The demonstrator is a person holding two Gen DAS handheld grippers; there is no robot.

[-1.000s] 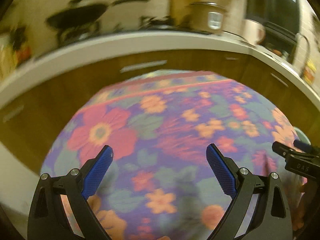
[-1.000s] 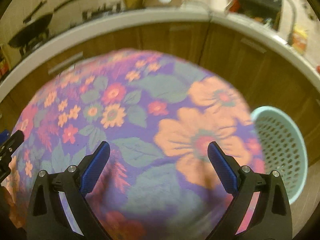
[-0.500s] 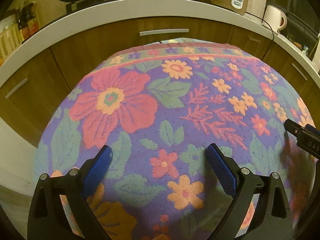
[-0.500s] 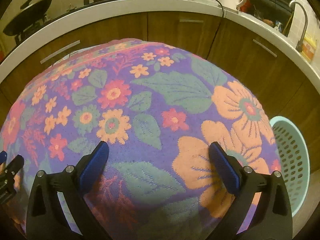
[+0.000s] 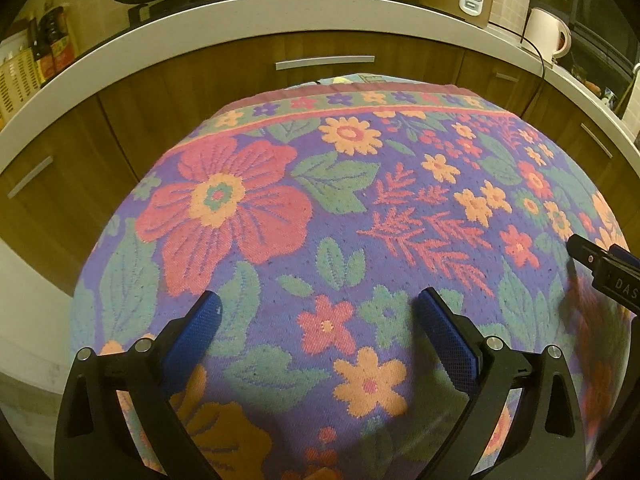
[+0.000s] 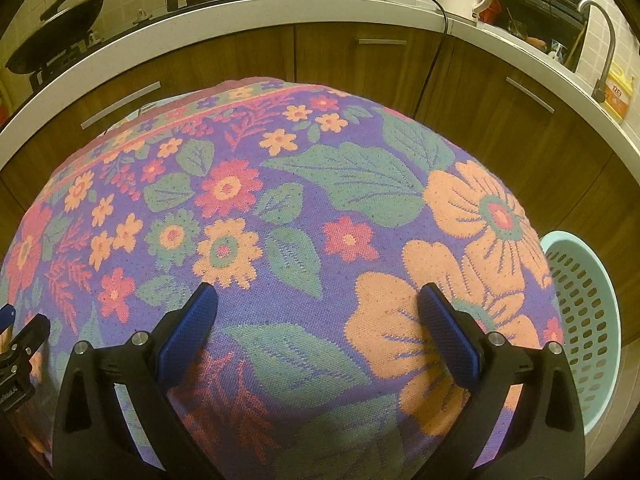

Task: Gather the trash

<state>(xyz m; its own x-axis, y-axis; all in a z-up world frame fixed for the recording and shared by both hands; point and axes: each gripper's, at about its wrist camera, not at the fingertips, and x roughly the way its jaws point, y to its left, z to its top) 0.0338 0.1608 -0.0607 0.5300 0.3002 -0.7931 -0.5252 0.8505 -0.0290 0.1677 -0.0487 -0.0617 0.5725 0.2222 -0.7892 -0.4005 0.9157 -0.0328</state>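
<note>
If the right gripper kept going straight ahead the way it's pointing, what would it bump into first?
Most likely the flowery cloth. The right gripper is open, holding nothing, and aims down at the cloth, which fills the space between and beyond its fingers. The wooden cupboards lie further on, though depth is hard to judge.

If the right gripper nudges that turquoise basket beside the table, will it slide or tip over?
The turquoise basket looks like thin perforated plastic and shows nothing inside, so it is probably light and would likely slide. A push near its rim might tip it, since it seems tall for its base. The right gripper hangs open over the floral cloth.
</note>
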